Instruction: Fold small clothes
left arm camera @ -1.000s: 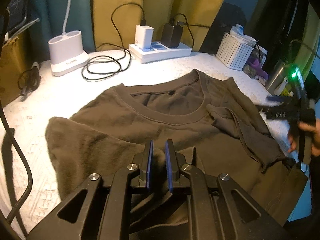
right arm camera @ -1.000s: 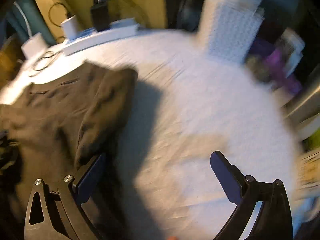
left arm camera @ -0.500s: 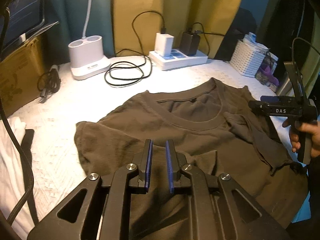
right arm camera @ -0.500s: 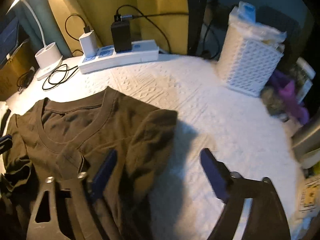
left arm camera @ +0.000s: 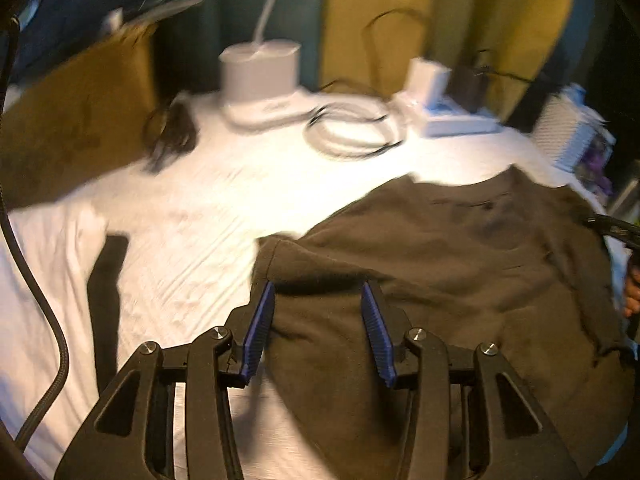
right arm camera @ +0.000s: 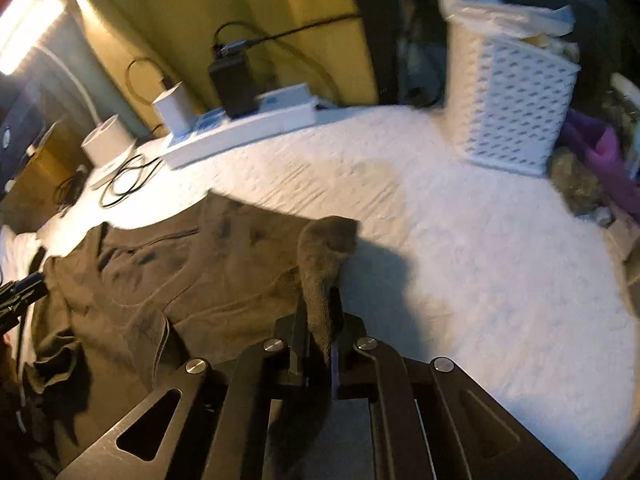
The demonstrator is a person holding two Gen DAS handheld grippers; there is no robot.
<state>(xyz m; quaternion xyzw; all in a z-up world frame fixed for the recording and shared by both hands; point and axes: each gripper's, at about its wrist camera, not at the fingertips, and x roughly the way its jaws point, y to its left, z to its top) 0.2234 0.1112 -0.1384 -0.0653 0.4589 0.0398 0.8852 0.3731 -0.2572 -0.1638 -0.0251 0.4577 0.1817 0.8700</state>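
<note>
A dark olive T-shirt [left arm camera: 460, 260] lies spread on the white bedcover [left arm camera: 208, 216], neck towards the far wall. My left gripper [left arm camera: 318, 320] hovers over the shirt's left sleeve. Its jaws are opening, and the blue pads [left arm camera: 258, 328] stand apart with cloth lying between them, unpressed. In the right wrist view the shirt [right arm camera: 180, 272] fills the left side. My right gripper [right arm camera: 322, 312] is shut on the shirt's right sleeve [right arm camera: 324, 252], which rises as a pinched fold from between the pads. The right gripper [left arm camera: 616, 230] also shows at the left wrist view's right edge.
Along the far wall stand a white lamp base [left arm camera: 260, 76], a coiled cable [left arm camera: 352, 132] and a power strip [right arm camera: 248, 128] with chargers. A white lattice basket [right arm camera: 512, 108] is at the back right. A cardboard box [left arm camera: 76, 120] and white cloth [left arm camera: 48, 260] lie left.
My left gripper has swung left to the shirt's left sleeve and its jaws have spread. My right gripper has gone from wide open to shut on the right sleeve.
</note>
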